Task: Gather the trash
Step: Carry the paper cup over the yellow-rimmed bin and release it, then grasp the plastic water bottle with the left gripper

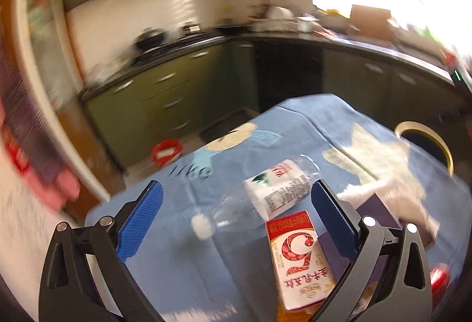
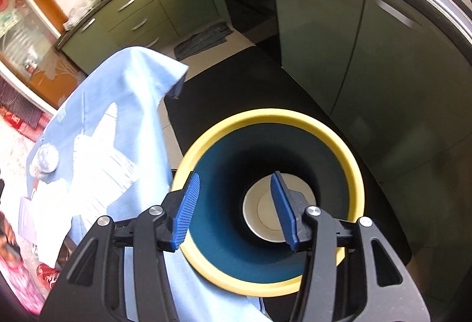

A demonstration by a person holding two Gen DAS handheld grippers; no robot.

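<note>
The right gripper [image 2: 234,208] hangs straight over the yellow-rimmed bin [image 2: 352,162], jaws half apart with nothing between them; a pale disc lies on the bin's bottom. The left gripper [image 1: 236,221] stands wide open above the blue cloth-covered table [image 1: 165,251]. There the clear plastic bottle [image 1: 265,195] lies at its twelve o'clock, the red-and-white carton [image 1: 298,257] at four. Take the bottle first, probably across its label, squeezing gently since thin plastic buckles.

The left hand-held gripper [image 1: 236,221] stands wide open and empty; the right hand-held gripper [image 2: 234,211], angled steeply down, is part-open, empty.
</note>
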